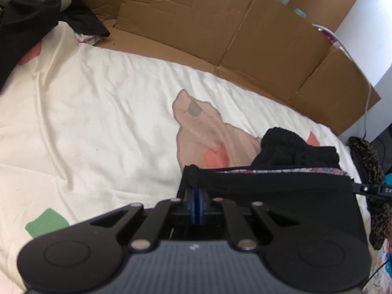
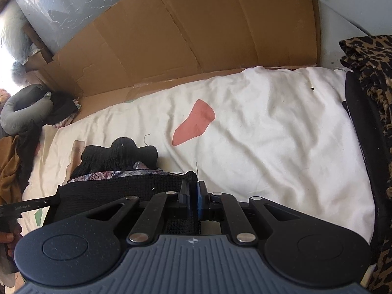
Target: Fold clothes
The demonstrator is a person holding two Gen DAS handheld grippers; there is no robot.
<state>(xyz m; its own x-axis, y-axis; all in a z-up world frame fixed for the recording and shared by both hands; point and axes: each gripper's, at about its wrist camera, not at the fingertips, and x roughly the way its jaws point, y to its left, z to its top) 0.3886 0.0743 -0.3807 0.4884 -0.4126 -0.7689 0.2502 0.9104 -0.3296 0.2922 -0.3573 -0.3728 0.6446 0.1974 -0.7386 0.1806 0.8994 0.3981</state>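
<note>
The left gripper (image 1: 196, 191) had its blue pads pressed together on the left corner of a black garment (image 1: 281, 188), which stretched away toward three o'clock in the left wrist view. The garment's floral-lined edge ran taut between both tools, its bunched black mass (image 2: 120, 154) lying on the white sheet (image 2: 269, 134) at about eleven o'clock of the right gripper (image 2: 194, 193). That gripper likewise was clamped on the garment's right corner, cloth pinched between its pads. Cardboard (image 2: 171, 36) stood at twelve o'clock; leopard fabric (image 2: 370, 56) lay at two o'clock.
</note>
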